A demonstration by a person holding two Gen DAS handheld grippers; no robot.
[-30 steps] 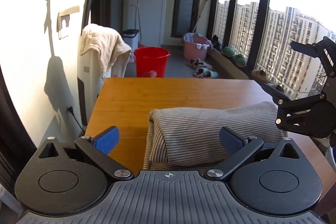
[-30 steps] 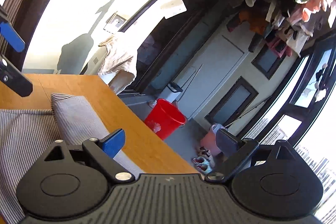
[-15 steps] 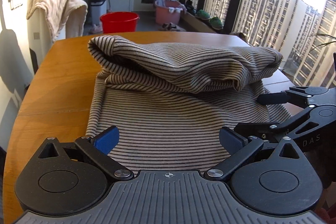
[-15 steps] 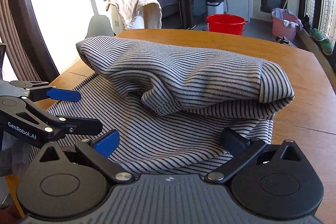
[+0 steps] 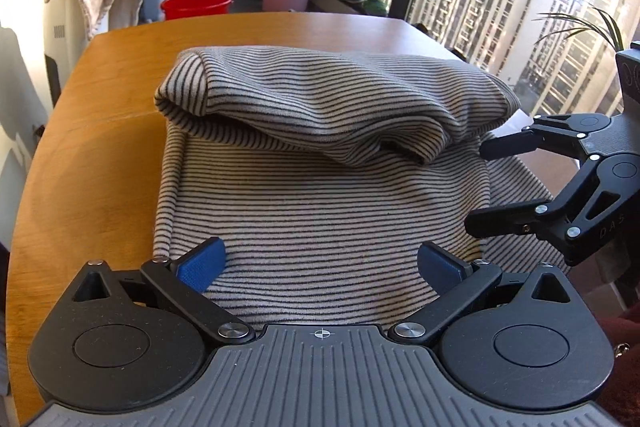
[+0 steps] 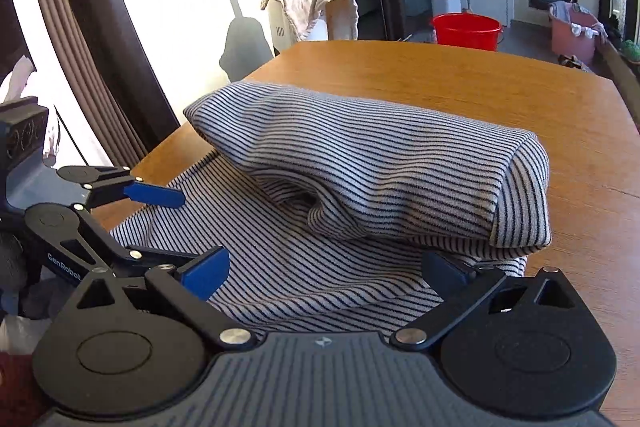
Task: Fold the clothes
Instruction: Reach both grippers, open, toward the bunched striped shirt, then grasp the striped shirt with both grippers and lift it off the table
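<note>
At nine o'clock in the right view, "GenRobot" marks the left gripper (image 6: 160,225); both grippers, right gripper (image 6: 324,273) included, gape apart over the striped garment (image 5: 320,195).

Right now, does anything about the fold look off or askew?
Yes. The folded-over top layer of the striped garment bulges instead of lying flat, with a gaping pocket along its near edge. Both the left gripper and right gripper are open, gripping nothing. The wooden table shows no spills.
</note>
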